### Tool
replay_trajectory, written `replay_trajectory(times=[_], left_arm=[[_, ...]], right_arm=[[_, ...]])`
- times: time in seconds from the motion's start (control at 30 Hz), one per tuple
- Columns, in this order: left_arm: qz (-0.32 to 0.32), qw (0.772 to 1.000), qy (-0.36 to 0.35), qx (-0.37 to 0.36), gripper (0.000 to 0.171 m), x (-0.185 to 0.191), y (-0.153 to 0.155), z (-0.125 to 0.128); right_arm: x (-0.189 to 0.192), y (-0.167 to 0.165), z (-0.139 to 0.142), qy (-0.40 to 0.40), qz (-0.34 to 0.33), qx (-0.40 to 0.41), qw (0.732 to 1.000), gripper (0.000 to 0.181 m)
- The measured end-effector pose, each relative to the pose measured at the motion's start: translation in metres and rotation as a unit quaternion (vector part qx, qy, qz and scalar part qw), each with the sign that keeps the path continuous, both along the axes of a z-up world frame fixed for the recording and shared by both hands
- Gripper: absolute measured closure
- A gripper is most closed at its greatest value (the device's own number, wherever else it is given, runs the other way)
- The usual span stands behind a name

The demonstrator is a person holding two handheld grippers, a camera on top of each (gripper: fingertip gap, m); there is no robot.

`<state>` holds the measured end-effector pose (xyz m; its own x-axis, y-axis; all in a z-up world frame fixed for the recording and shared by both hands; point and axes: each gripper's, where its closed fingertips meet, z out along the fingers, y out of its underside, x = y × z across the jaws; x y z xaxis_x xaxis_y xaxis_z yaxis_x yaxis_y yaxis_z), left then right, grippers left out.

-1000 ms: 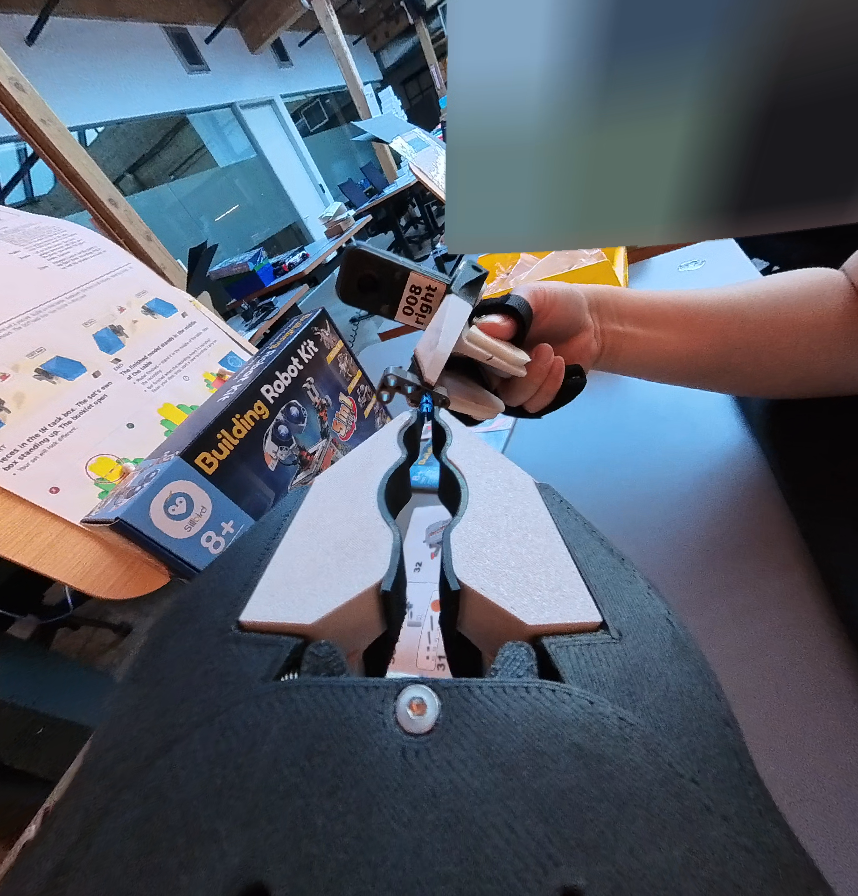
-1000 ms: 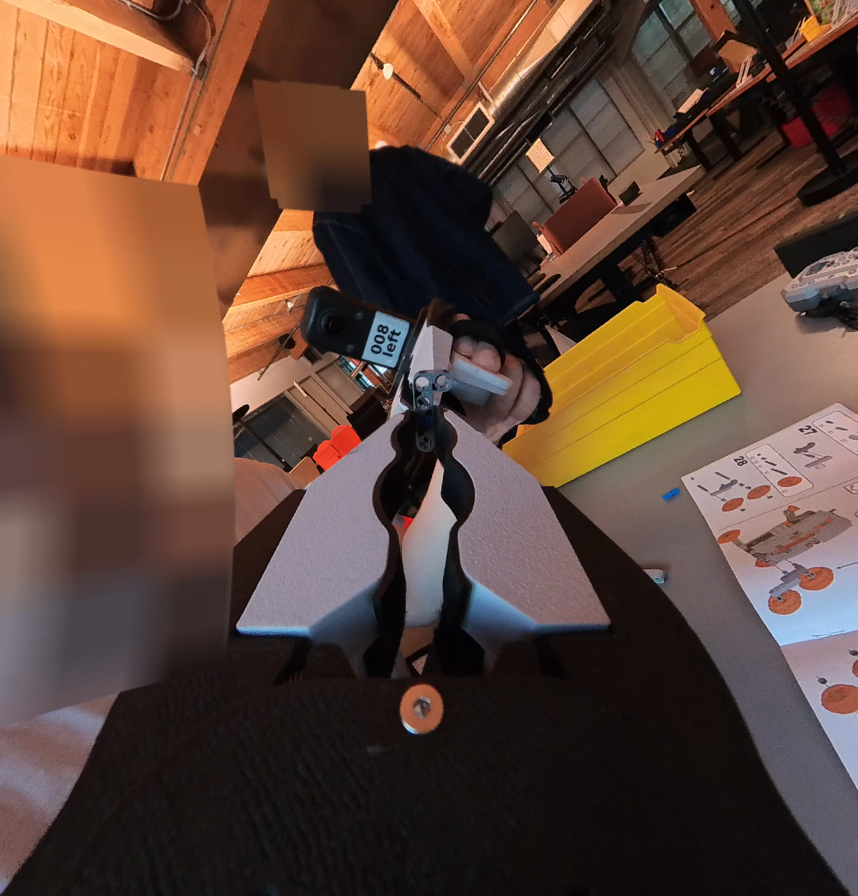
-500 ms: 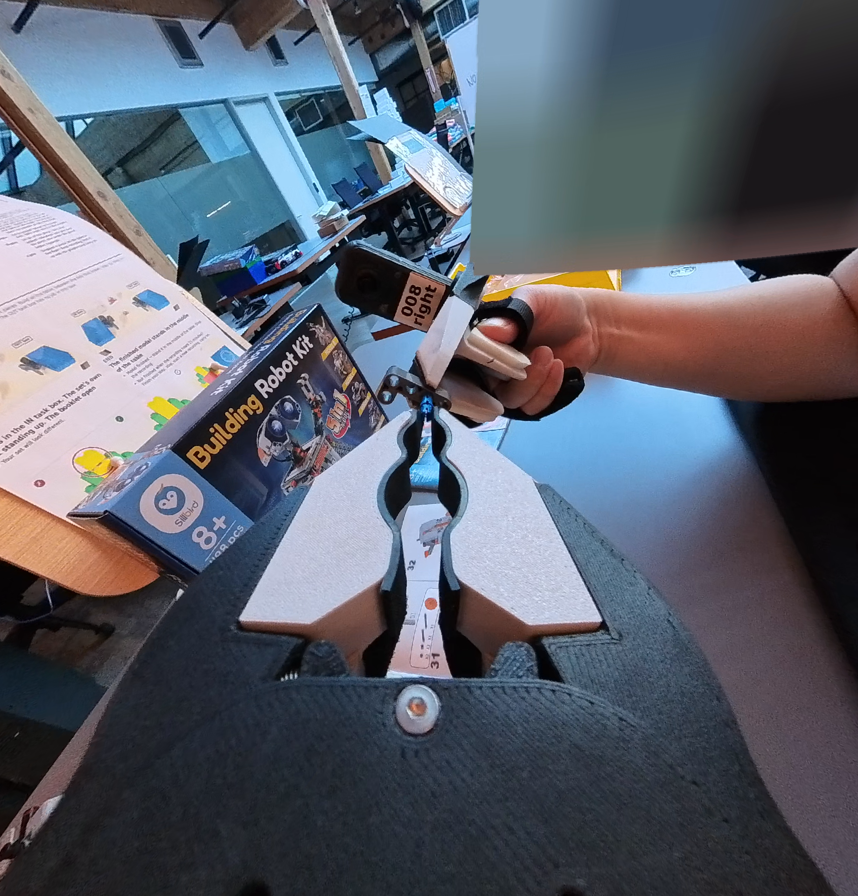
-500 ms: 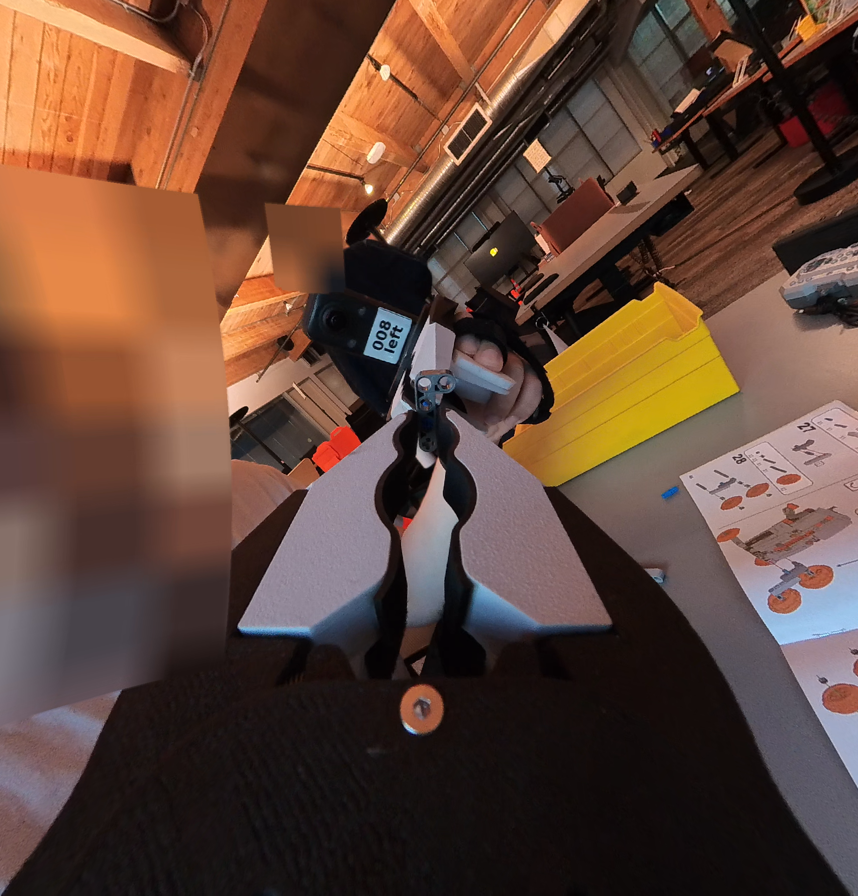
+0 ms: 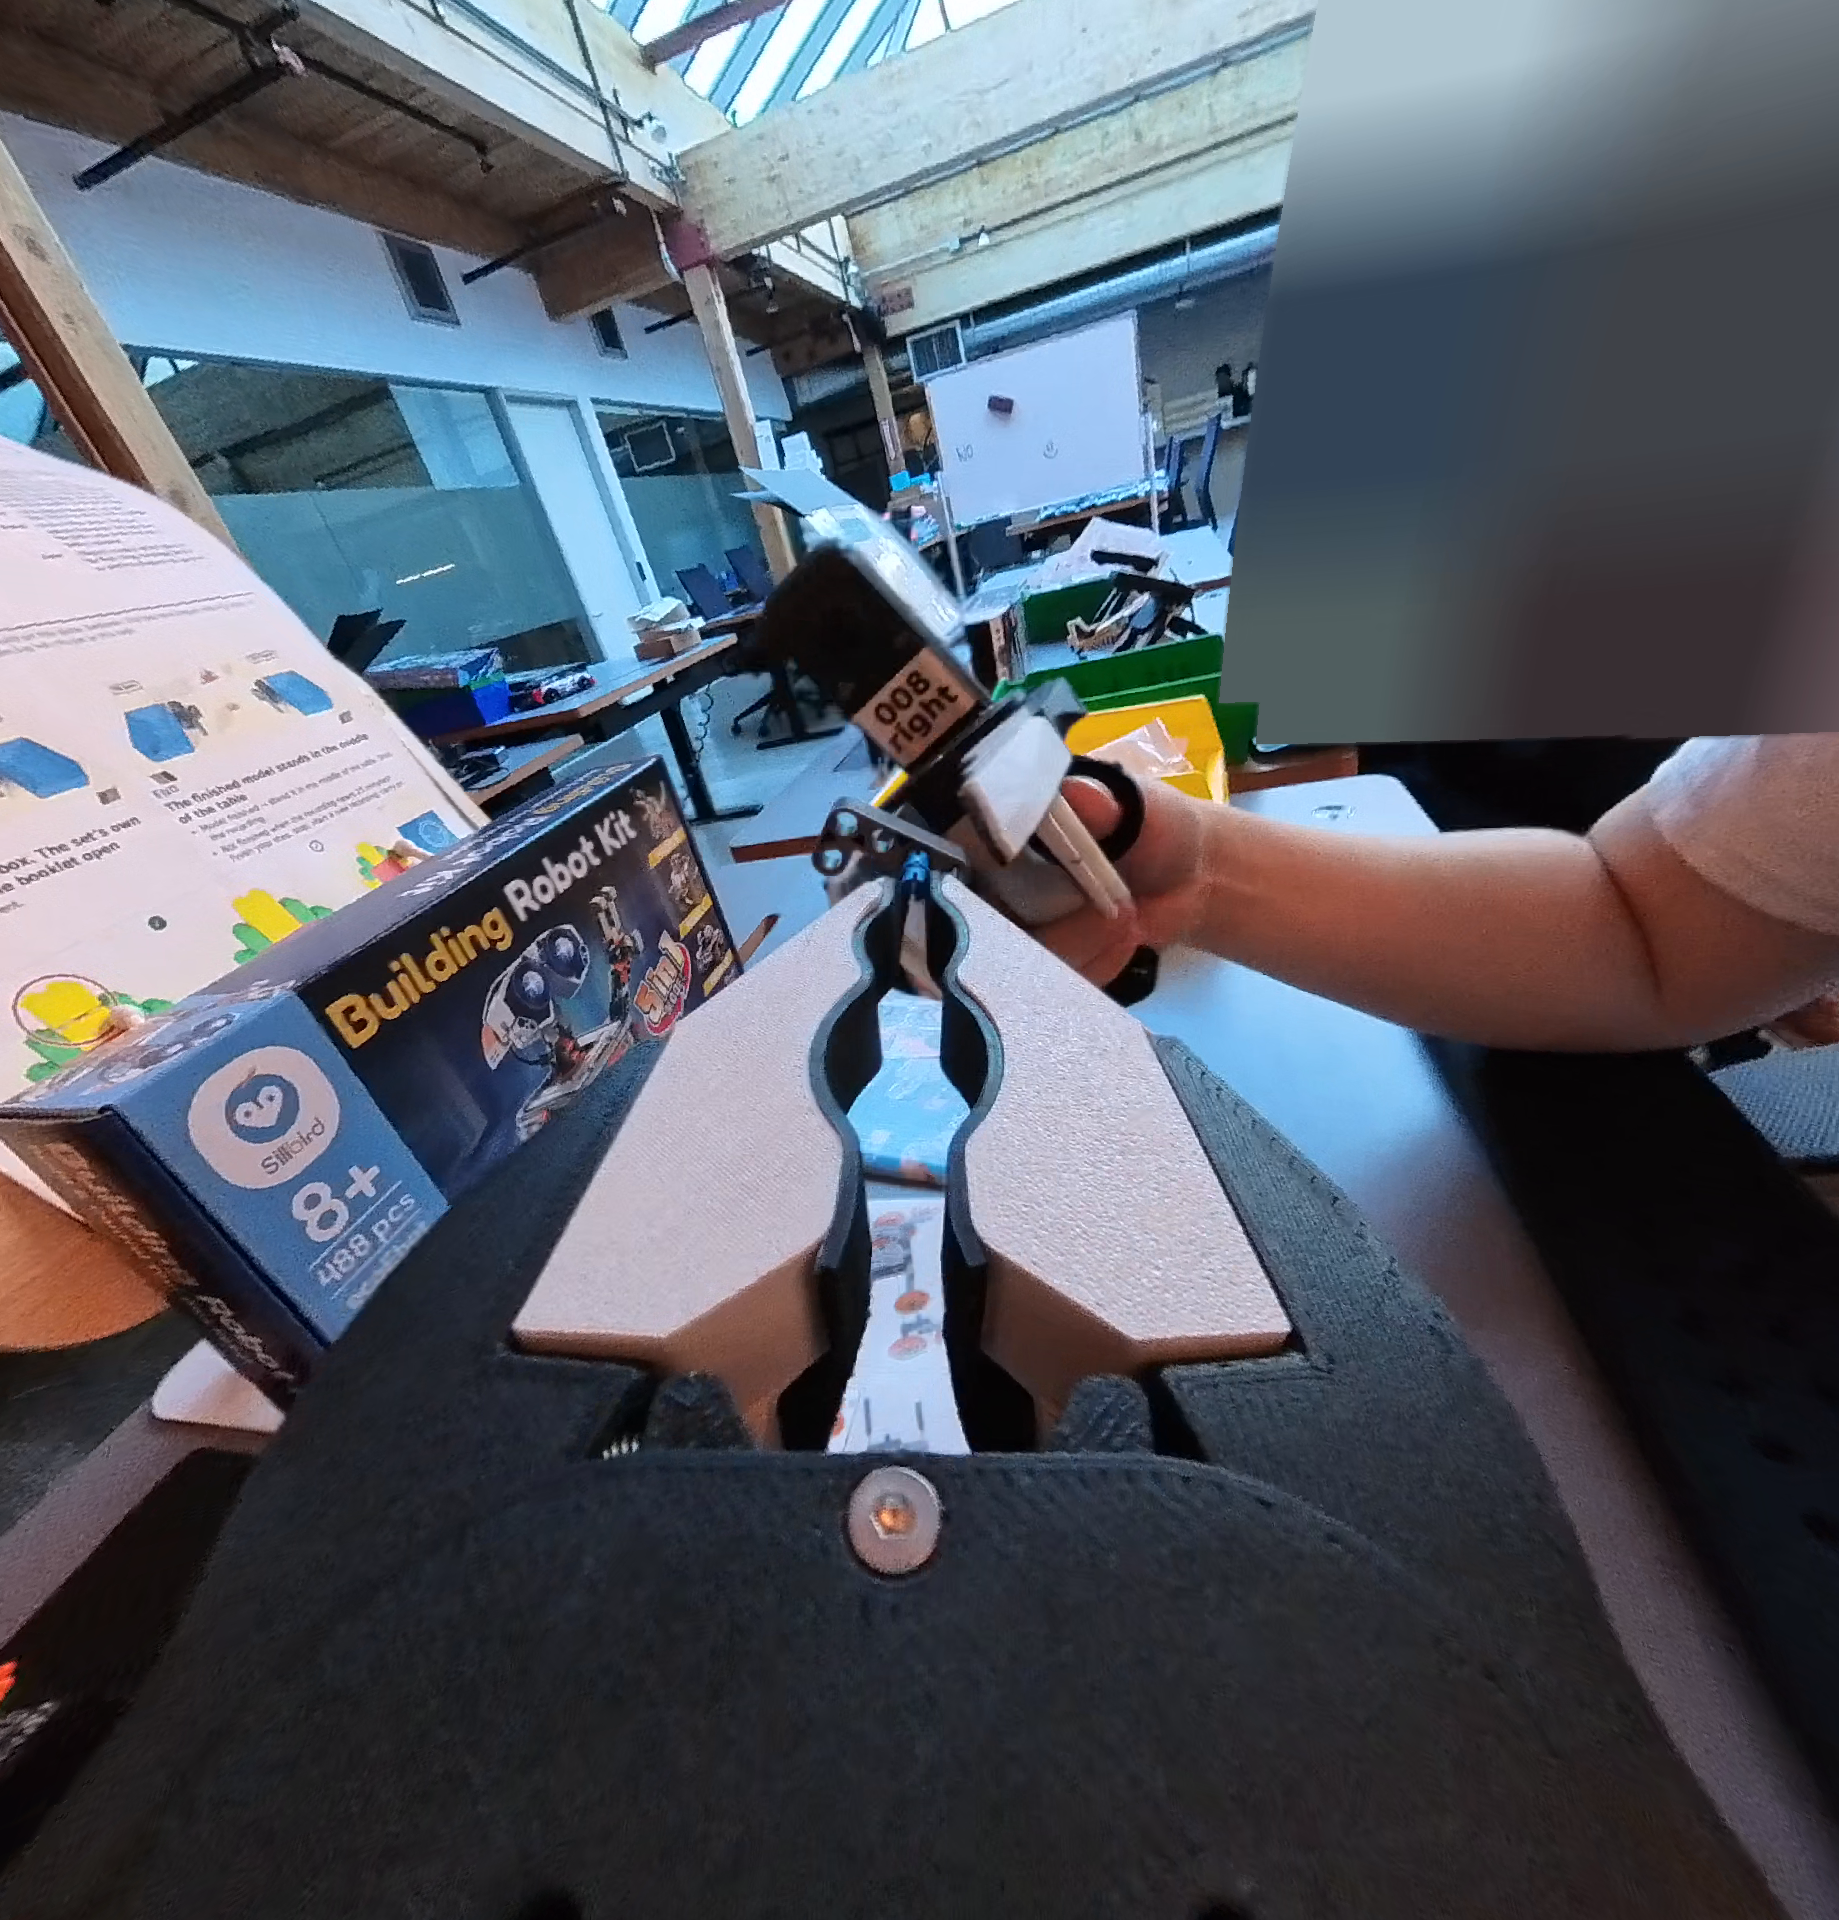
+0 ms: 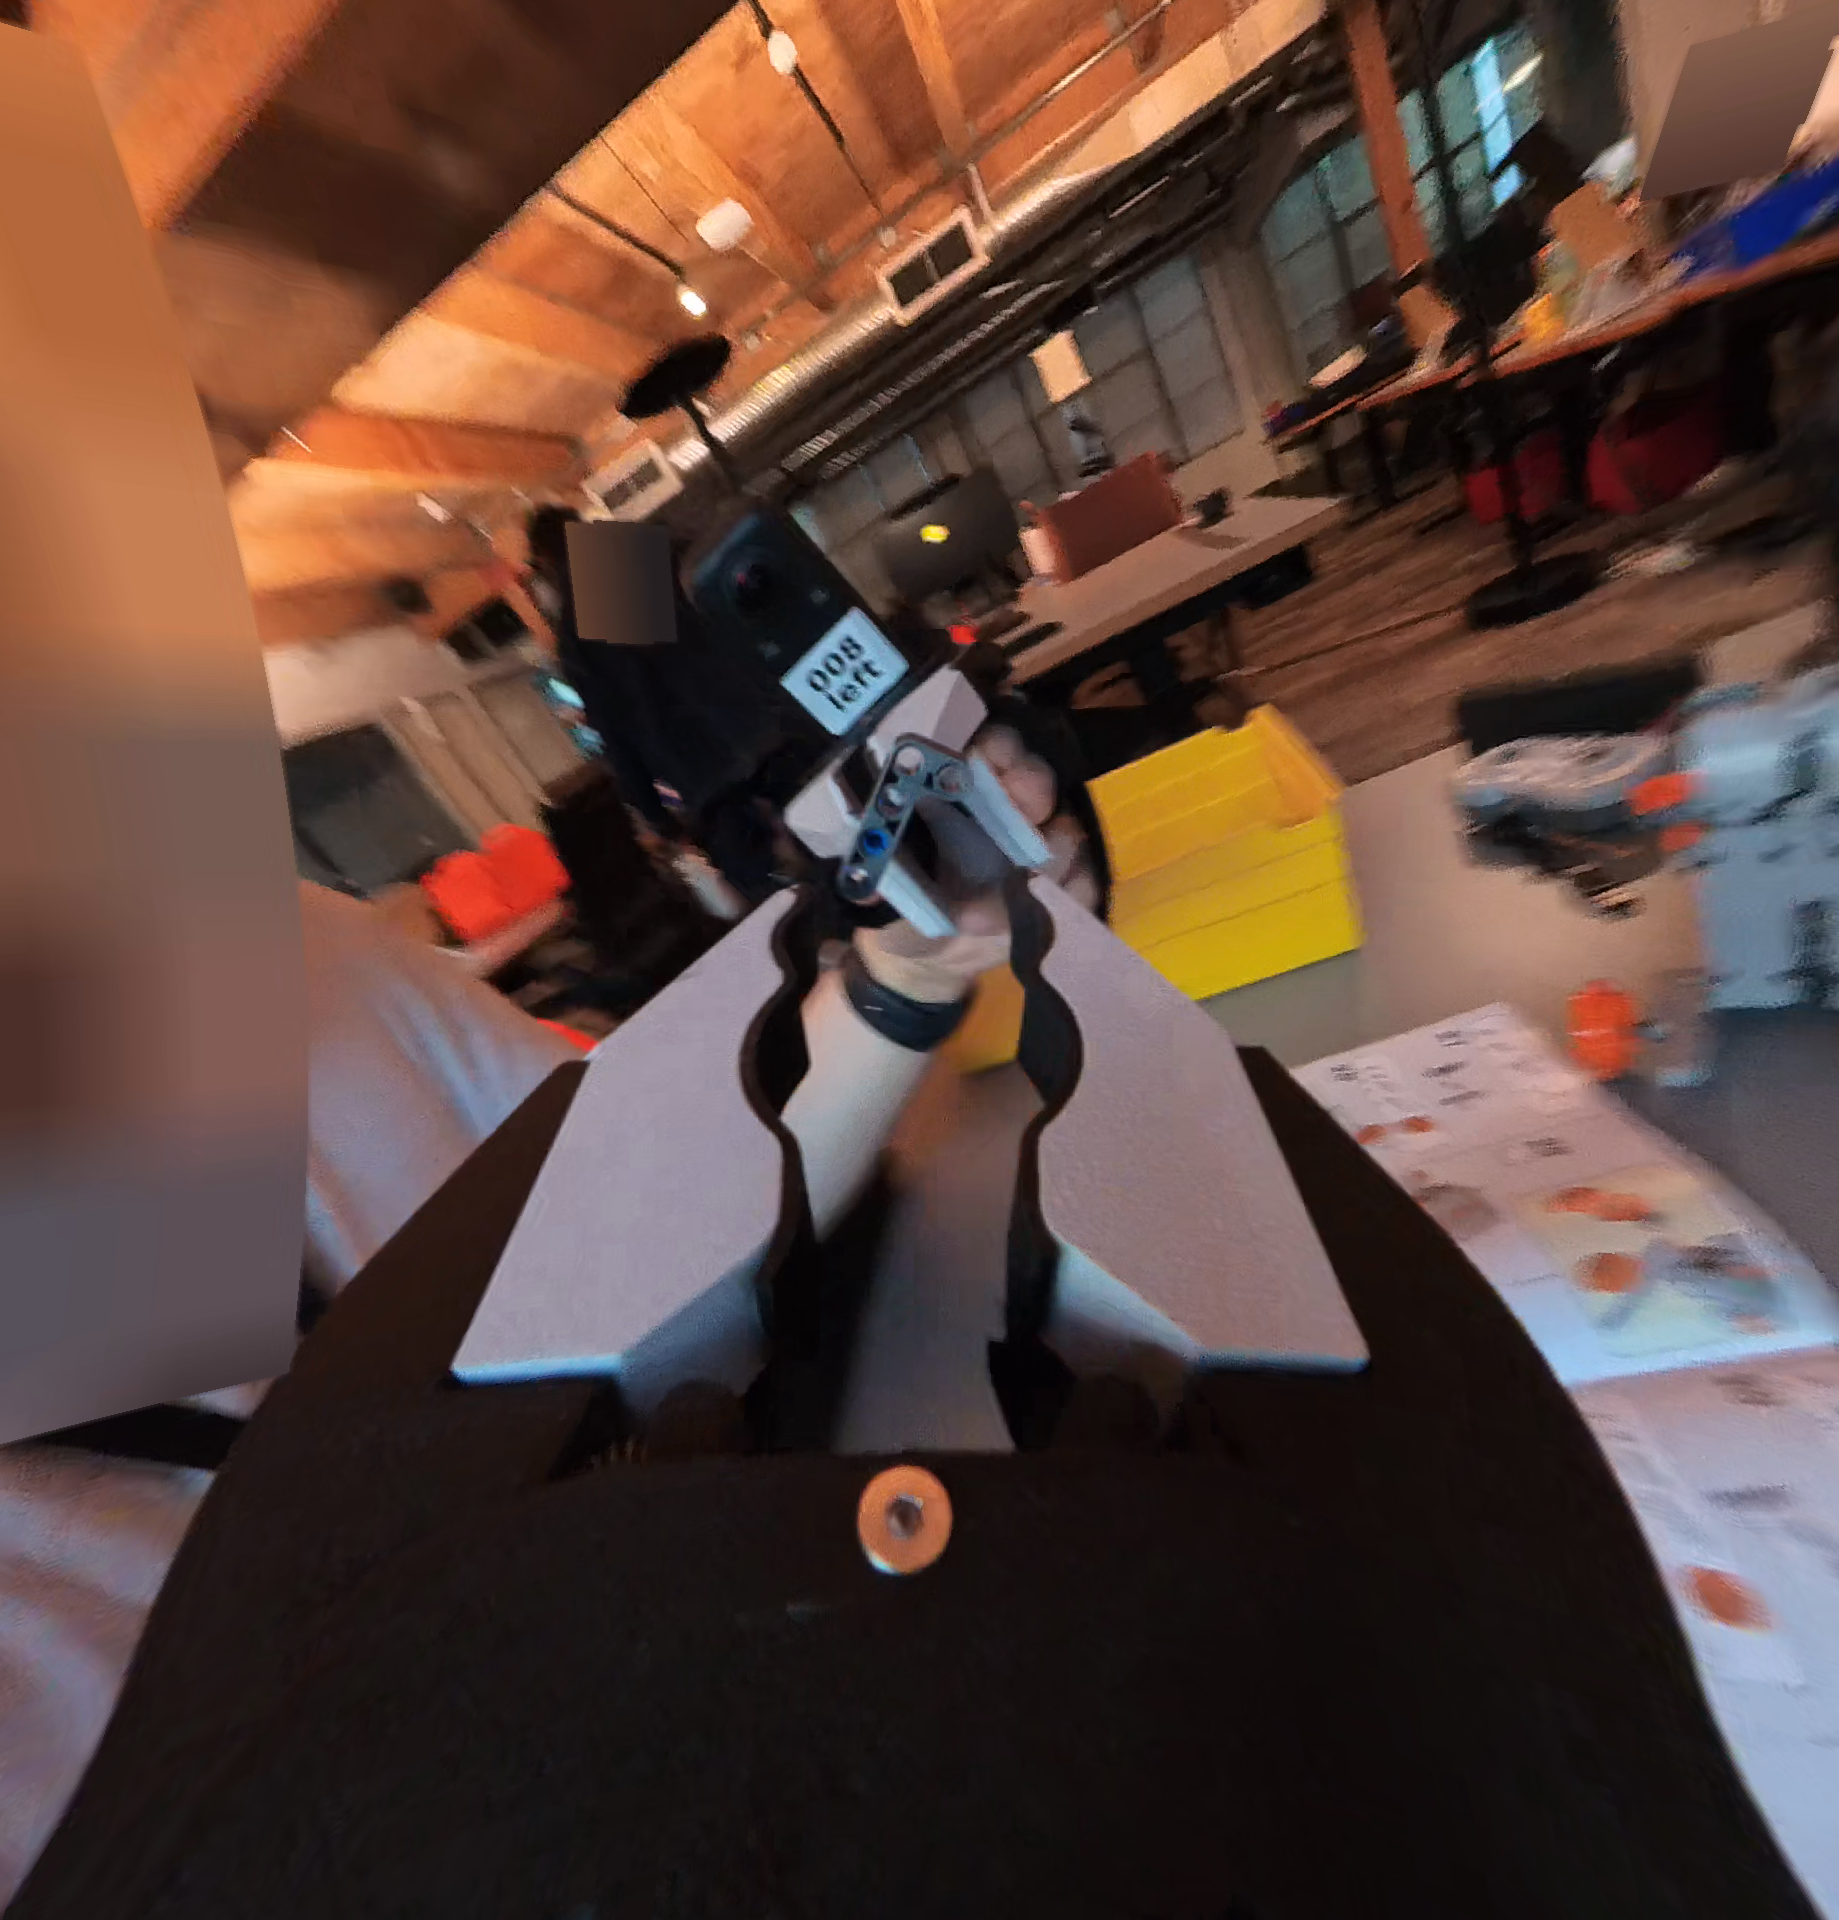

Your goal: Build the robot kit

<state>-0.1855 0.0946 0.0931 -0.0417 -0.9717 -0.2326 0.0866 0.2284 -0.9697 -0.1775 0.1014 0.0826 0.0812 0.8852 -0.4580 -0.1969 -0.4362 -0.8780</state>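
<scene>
Left tongs [image 5: 910,904] are pinched nearly together at the tips, clamped on a small blue pin [image 5: 913,868] that sits in a dark grey beam with holes [image 5: 861,836] — you can see the same piece in the right wrist view as a bent grey beam with the blue pin in it, sticking out of the left tongs' tips. The whole thing is held up in the air above the grey worktop [image 5: 1351,1091].

Right tongs [image 6: 910,914] are spread well apart with nothing between them — just the other hand [image 6: 1008,831] behind. That view is blurry.

In the left view, the right hand [image 5: 1133,883] grips its handle, forearm reaching in from the right. A blue kit box [image 5: 375,1091] sits just left, and a yellow bin [image 6: 1237,842] sits farther back with an instruction booklet [image 6: 1517,1195] lying open on the worktop.
</scene>
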Motion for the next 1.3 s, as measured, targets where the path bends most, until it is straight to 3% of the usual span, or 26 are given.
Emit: replay_trajectory(times=[0.07, 0.17, 0.23, 0.27, 0.43, 0.7, 0.9, 1.0, 1.13, 1.3], left_arm=[[-0.015, 1.000, -0.008, -0.021, 0.171, -0.002, 0.001, 0.001], [-0.048, 0.997, -0.018, -0.061, 0.171, -0.004, 0.000, 0.000], [-0.069, 0.994, -0.023, -0.084, 0.171, -0.003, 0.000, -0.002], [-0.081, 0.992, -0.024, -0.093, 0.171, -0.003, -0.001, -0.003], [-0.117, 0.988, -0.019, -0.103, 0.171, -0.001, -0.009, -0.007], [-0.152, 0.982, -0.016, -0.110, 0.171, -0.004, -0.019, -0.007], [-0.172, 0.976, -0.023, -0.129, 0.171, -0.008, -0.020, -0.004], [-0.214, 0.965, -0.027, -0.148, 0.171, -0.015, -0.027, -0.002], [-0.294, 0.941, -0.006, -0.165, 0.171, -0.025, -0.047, -0.009], [-0.339, 0.922, 0.065, -0.176, 0.171, -0.020, -0.062, -0.034]], right_arm=[[0.009, 0.010, -0.001, -0.051, -0.078, 0.099, 0.991, 0.135], [0.014, 0.012, -0.004, -0.159, -0.171, 0.283, 0.930, 0.130], [0.010, 0.008, -0.008, -0.210, -0.187, 0.348, 0.894, 0.123], [0.007, 0.004, -0.005, -0.210, -0.184, 0.361, 0.890, 0.124], [0.000, -0.010, 0.006, -0.159, -0.153, 0.347, 0.912, 0.133], [-0.006, -0.018, 0.003, -0.198, -0.151, 0.388, 0.887, 0.150], [-0.010, -0.026, 0.003, -0.193, -0.123, 0.378, 0.897, 0.141], [-0.011, -0.037, 0.000, -0.180, -0.077, 0.359, 0.913, 0.138], [-0.014, -0.054, -0.022, -0.151, 0.048, 0.249, 0.955, 0.132], [-0.024, -0.069, -0.028, -0.127, 0.095, 0.267, 0.951, 0.128]])
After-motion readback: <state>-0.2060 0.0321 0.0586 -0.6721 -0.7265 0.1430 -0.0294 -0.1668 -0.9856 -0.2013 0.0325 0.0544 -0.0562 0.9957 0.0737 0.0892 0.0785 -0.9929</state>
